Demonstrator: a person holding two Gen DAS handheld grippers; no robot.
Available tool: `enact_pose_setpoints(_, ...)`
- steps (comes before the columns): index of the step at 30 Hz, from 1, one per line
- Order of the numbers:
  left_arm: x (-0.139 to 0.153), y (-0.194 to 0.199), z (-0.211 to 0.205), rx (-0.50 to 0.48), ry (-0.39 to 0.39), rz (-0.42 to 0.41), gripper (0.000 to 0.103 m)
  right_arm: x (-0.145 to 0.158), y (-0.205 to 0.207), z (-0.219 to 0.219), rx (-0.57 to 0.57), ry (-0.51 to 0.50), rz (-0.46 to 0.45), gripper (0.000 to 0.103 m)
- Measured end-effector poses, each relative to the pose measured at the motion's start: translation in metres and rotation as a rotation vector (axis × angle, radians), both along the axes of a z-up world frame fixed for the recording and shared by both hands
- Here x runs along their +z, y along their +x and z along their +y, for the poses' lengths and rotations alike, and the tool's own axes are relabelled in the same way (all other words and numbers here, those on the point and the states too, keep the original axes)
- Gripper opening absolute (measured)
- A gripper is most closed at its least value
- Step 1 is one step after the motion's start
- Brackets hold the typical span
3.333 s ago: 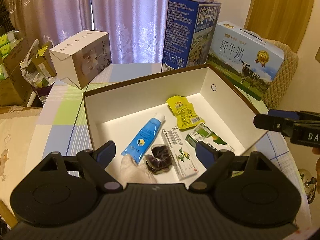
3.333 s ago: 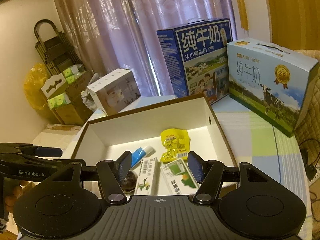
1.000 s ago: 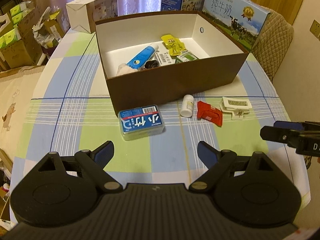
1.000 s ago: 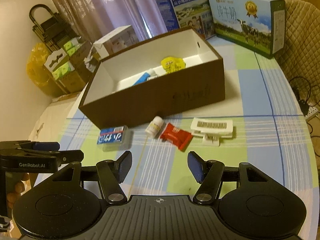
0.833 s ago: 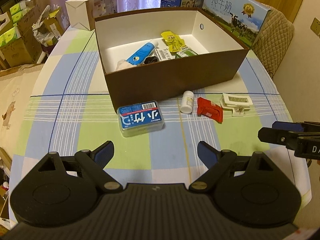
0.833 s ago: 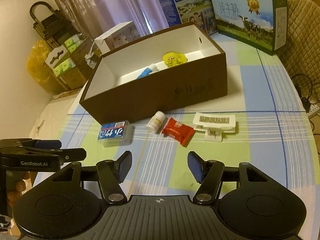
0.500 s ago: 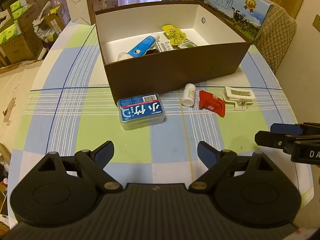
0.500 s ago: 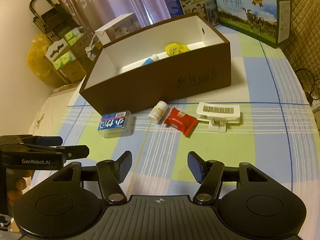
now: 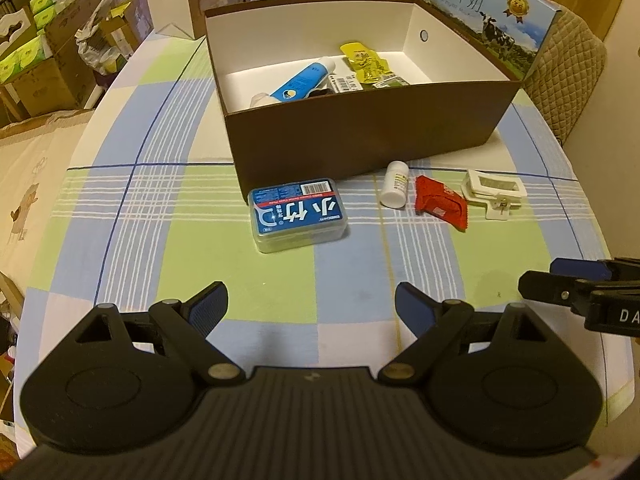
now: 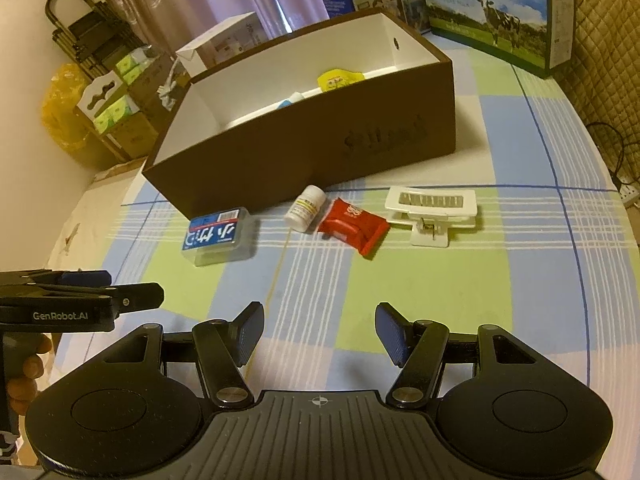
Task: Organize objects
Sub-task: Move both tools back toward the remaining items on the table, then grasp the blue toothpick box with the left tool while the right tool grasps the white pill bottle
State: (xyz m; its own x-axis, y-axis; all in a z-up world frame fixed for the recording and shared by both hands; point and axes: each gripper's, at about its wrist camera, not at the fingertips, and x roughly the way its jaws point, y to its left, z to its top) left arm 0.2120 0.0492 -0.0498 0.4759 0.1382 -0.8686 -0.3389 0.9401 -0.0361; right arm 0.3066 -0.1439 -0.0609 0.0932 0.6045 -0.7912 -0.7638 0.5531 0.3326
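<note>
A brown box (image 9: pixel 368 128) (image 10: pixel 304 148) with a white inside holds a blue tube (image 9: pixel 300 82), a yellow pouch (image 9: pixel 362 60) and small cartons. On the checked cloth in front of it lie a clear case with a blue label (image 9: pixel 298 214) (image 10: pixel 216 234), a small white bottle (image 9: pixel 395 188) (image 10: pixel 305 208), a red packet (image 9: pixel 438 202) (image 10: pixel 354 224) and a white clip (image 9: pixel 494 192) (image 10: pixel 434 208). My left gripper (image 9: pixel 312 306) hovers open over the cloth, short of the blue case. My right gripper (image 10: pixel 318 330) is open too, with nothing between its fingers, short of the red packet.
Milk cartons (image 9: pixel 488 4) (image 10: pixel 492 8) and a white box (image 9: pixel 196 0) stand behind the brown box. A quilted chair back (image 9: pixel 568 76) is at the table's right. Cardboard boxes and bags (image 9: pixel 44 60) crowd the floor at the left. A hand (image 10: pixel 28 368) grips the left tool's handle.
Both grippers pulled back from over the box to the near side of the table, bringing the loose items in front of the box into view. In the last second they barely moved.
</note>
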Motion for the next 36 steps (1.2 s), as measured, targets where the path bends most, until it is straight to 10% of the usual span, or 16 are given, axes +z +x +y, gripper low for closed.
enact_pose_setpoints(36,-0.082,0.087,0.033,0.060,0.037,-0.007,0.092,-0.025,0.049,-0.020,-0.204,-0.089,0.025,0.059)
